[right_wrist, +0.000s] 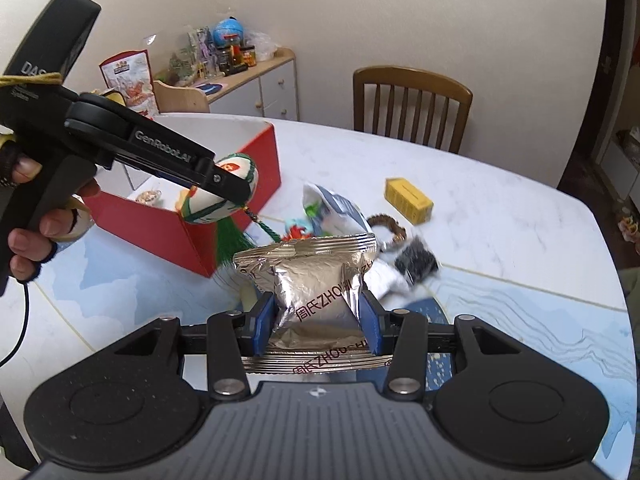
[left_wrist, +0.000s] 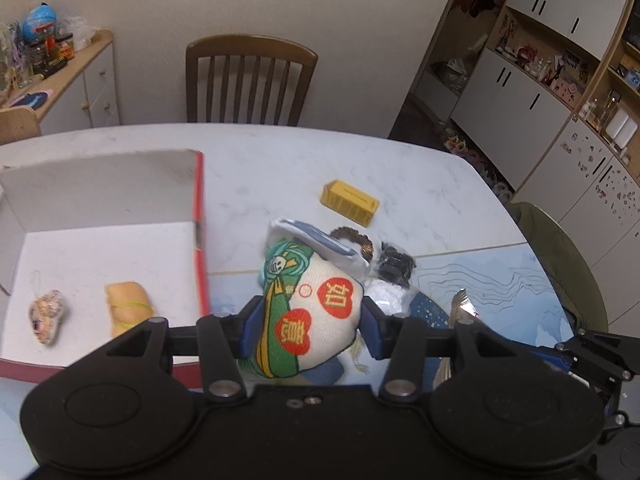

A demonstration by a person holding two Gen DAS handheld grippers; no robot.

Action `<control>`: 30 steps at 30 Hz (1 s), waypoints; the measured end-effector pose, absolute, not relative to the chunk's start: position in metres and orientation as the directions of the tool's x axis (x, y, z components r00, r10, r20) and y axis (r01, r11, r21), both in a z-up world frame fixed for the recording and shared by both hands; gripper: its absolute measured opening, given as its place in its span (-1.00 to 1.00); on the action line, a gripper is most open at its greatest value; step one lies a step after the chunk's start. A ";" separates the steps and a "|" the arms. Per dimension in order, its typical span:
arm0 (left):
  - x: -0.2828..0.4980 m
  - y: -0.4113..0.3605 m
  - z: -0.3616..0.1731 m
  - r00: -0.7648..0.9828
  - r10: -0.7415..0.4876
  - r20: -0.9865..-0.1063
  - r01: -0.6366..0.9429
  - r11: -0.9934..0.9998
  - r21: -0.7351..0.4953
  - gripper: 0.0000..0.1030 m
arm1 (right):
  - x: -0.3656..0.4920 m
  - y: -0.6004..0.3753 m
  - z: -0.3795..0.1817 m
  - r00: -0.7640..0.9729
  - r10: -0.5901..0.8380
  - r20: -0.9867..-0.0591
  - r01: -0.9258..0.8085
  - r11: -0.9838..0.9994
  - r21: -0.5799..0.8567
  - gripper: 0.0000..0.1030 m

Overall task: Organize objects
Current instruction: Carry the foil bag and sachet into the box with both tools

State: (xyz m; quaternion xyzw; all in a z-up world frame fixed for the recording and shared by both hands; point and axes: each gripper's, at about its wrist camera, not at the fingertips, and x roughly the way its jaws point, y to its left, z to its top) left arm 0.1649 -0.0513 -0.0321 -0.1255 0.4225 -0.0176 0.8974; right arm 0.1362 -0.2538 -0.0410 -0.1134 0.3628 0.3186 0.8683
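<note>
While a plump fabric sachet (left_wrist: 310, 312) of coarse woven cloth, printed with red hearts and green bands, is pinched between the blue pads of the left gripper (left_wrist: 308, 326), a crinkled silver foil packet (right_wrist: 316, 284) with ribbed sealed ends is clamped in the same way by the right gripper (right_wrist: 316, 320). In the right wrist view the sachet is seen held in the air at the near corner of the red cardboard box (right_wrist: 192, 236), just above its rim, with a green tassel (right_wrist: 232, 240) hanging from it (whether the tassel touches the table cannot be told). The box is rectangular, open-topped and white inside; on its floor a small shell-like trinket (left_wrist: 46, 316) with a thin loop and a soft tan bundle (left_wrist: 128, 308) bound by a yellow-green band are laid side by side, apart from each other. The marbled white table (left_wrist: 280, 168) is partly covered near the grippers by a blue mat (right_wrist: 540, 320) with wavy line drawing. Beyond the sachet a loose cluster is spread: a glossy white and blue pouch (right_wrist: 336, 208), a braided brown ring (right_wrist: 390, 226), and a black beaded lump (right_wrist: 416, 262) in clear wrapping. A yellow rectangular carton (left_wrist: 349, 202) is set further off, well apart from the box. A person's hand (right_wrist: 36, 208) is wrapped round the left gripper's black handle. A slatted wooden chair (left_wrist: 248, 80) is pushed to the table's far edge.
</note>
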 end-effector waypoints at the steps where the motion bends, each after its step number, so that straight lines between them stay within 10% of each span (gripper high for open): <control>1: 0.163 -0.048 -0.029 0.644 -0.134 -0.753 -0.075 0.969 -0.237 -0.06 | 0.136 -0.250 -0.038 0.531 0.474 -0.703 -0.639 0.768 0.035 -0.15; 30: 0.144 0.111 0.010 0.661 -0.002 -0.751 -0.159 0.977 -0.143 -0.06 | 0.152 -0.066 0.009 0.498 0.526 -0.690 -0.715 0.699 0.017 -0.15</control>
